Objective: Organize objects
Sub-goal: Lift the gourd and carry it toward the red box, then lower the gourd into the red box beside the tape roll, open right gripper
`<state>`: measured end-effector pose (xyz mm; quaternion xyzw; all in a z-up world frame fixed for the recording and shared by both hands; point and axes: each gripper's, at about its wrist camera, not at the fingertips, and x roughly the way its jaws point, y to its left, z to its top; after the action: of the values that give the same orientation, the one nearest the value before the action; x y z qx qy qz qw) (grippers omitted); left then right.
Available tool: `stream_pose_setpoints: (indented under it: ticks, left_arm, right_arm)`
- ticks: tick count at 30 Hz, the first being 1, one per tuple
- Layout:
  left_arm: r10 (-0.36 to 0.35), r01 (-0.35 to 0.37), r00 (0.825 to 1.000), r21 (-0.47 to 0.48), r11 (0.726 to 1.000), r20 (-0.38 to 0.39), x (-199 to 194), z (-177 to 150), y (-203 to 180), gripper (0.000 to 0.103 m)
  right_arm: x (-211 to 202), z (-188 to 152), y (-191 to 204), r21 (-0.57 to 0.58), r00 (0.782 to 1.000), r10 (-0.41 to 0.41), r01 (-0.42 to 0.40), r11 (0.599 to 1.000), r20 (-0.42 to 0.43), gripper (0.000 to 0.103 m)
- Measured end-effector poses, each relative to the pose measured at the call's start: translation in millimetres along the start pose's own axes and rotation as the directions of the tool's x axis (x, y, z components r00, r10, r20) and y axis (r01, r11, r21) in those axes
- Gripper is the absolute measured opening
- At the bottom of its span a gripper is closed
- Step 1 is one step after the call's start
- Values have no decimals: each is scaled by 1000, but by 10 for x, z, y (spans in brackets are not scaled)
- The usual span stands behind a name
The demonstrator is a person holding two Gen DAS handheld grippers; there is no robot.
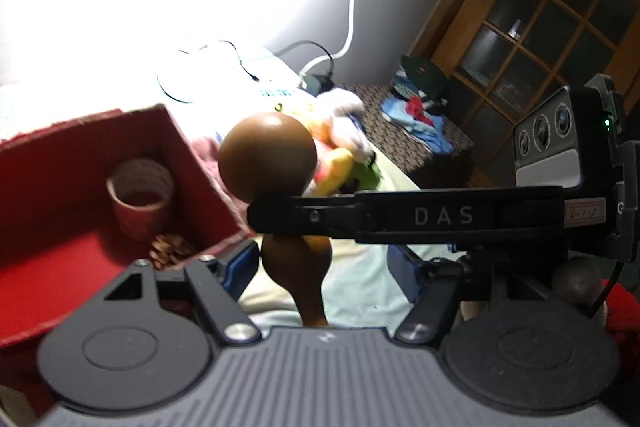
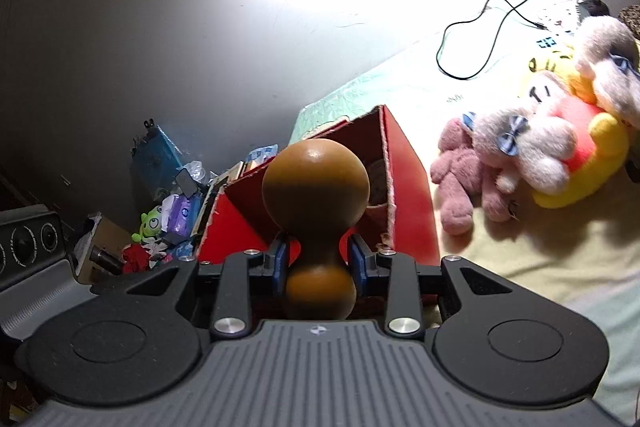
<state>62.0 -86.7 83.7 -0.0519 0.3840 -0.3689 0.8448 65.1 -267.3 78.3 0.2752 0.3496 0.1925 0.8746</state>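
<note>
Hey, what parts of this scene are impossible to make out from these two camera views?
- Left wrist view: the wooden gourd's middle is covered by the right gripper crossing it.
- Left wrist view: the wall above the bed is washed out by lamp glare.
- Right wrist view: the inside of the red box is mostly blocked by the gourd.
- Right wrist view: the floor clutter is too small and dim to identify.

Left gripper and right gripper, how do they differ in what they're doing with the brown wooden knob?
The right gripper presses its blue pads on the narrow waist of the wooden knob; the left gripper holds its pads wide apart, clear of it. The right gripper faces the red box head-on; the left gripper has it off to its left. Both have the knob between their fingers.
</note>
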Motion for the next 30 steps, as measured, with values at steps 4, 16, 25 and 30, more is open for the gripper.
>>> stream_pose_setpoints:
  ticks: [4,16,25,30]
  left_arm:
    - [60,-60,998,-20,998,22,-93,148,161,70]
    - [189,-199,979,-163,966,-74,-30,269,895,70]
    - [171,-198,971,-169,965,-164,412,261,1226,70]
    - [142,-173,975,-184,967,-170,538,271,1381,70]
  right_arm:
    - [234,175,114,-11,998,50,-51,999,-37,34]
    - [1088,307,244,11,977,86,-85,996,-196,33]
    - [1488,312,6,61,961,-13,31,998,-277,33]
    - [1660,318,-20,47,947,-28,45,998,-319,34]
